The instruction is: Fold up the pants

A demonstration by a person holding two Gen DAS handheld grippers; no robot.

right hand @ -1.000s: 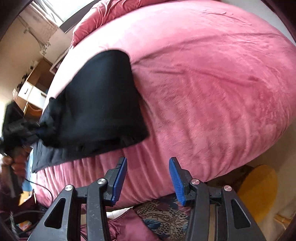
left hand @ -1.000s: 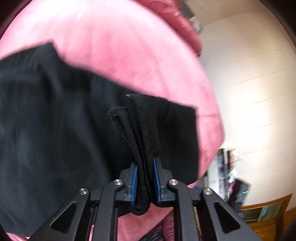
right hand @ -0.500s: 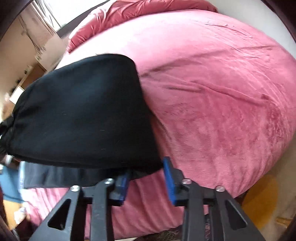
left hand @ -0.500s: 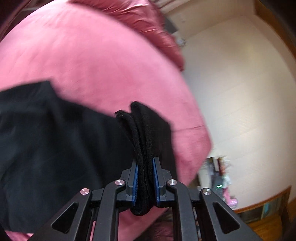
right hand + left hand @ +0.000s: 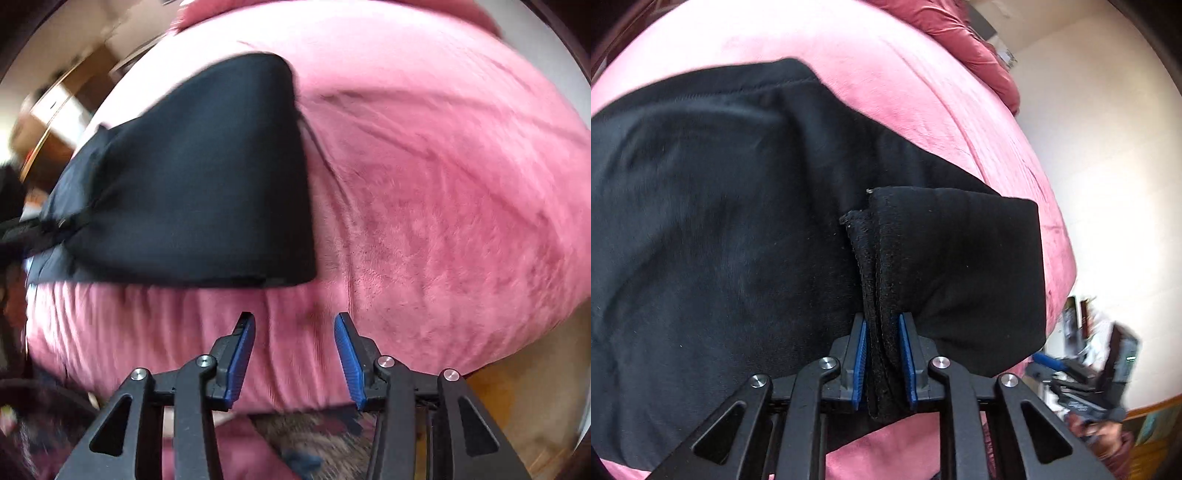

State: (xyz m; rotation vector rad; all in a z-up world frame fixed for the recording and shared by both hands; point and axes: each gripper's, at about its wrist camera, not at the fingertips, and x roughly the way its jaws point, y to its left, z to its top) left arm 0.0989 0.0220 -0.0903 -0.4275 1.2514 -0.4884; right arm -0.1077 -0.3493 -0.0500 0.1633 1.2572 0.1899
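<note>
- Pants point(image 5: 746, 229): one black pair, folded over on itself and lying on one pink plush blanket point(image 5: 894, 85) that covers a bed.
- One left gripper point(image 5: 882, 363): its two blue pads clamp a bunched, stitched edge of the pants, several layers thick, standing upright between them. The jaws have just eased slightly wider, yet the cloth is pinched on both sides.
- One right gripper point(image 5: 293, 356): its two blue pads stand apart with only blanket showing between them. The jaws have just been opening; nothing is in them. It hovers just off the near corner of the pants point(image 5: 207, 177), not touching.
- One rumpled red quilt point(image 5: 964, 48) lies at the far end of the bed.
- One patterned rug point(image 5: 314, 443) shows below the bed's edge.
</note>
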